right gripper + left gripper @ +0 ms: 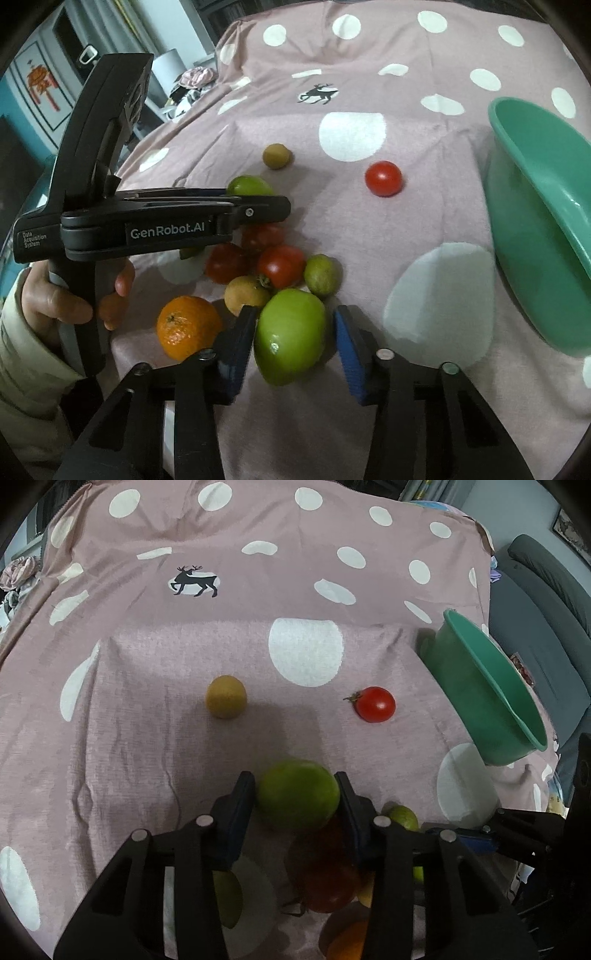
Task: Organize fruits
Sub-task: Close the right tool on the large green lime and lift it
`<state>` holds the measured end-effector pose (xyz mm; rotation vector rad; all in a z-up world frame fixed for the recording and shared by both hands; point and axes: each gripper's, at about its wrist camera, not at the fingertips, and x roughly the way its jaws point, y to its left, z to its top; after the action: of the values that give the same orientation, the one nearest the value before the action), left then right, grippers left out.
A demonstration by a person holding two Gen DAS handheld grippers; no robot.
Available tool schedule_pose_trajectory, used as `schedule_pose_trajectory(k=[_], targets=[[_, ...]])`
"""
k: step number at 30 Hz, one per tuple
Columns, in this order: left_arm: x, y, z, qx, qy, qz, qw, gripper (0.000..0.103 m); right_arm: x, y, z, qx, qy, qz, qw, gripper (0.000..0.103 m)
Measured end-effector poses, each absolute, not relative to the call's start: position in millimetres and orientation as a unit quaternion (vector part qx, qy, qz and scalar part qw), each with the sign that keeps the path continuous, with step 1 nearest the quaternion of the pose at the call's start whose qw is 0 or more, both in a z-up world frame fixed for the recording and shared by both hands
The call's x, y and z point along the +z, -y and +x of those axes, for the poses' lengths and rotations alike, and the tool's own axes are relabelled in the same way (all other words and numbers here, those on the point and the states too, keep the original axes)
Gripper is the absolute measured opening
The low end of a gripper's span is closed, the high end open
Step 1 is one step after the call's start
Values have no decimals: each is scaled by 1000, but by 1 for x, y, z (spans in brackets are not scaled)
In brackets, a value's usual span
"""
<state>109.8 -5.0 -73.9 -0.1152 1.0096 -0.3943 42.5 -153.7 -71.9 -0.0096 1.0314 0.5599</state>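
My left gripper is shut on a green fruit and holds it above a pile of fruits; it also shows in the right wrist view. My right gripper is open around a second green fruit lying on the cloth, its left pad touching, its right pad apart. The pile holds red tomatoes, an orange, a small lime and a tan fruit. A lone red tomato and a tan round fruit lie farther off. A green bowl sits tilted at the right.
Everything lies on a pink cloth with white dots and a deer print. A grey sofa stands beyond the cloth's right edge. The person's hand holds the left gripper handle.
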Motion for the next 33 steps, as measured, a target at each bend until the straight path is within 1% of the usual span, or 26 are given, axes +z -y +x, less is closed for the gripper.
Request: schedule_pose_trajectory(k=[7, 10, 33], targets=[[-74, 4, 112, -195, -482, -62, 852, 42, -72, 148, 44, 262, -488, -21, 832, 44], [-75, 2, 112, -199, -482, -67, 851, 42, -71, 149, 43, 264, -488, -20, 832, 40], [-74, -14, 108, -196, -477, -101, 851, 41, -70, 154, 42, 267, -486, -9, 832, 40]])
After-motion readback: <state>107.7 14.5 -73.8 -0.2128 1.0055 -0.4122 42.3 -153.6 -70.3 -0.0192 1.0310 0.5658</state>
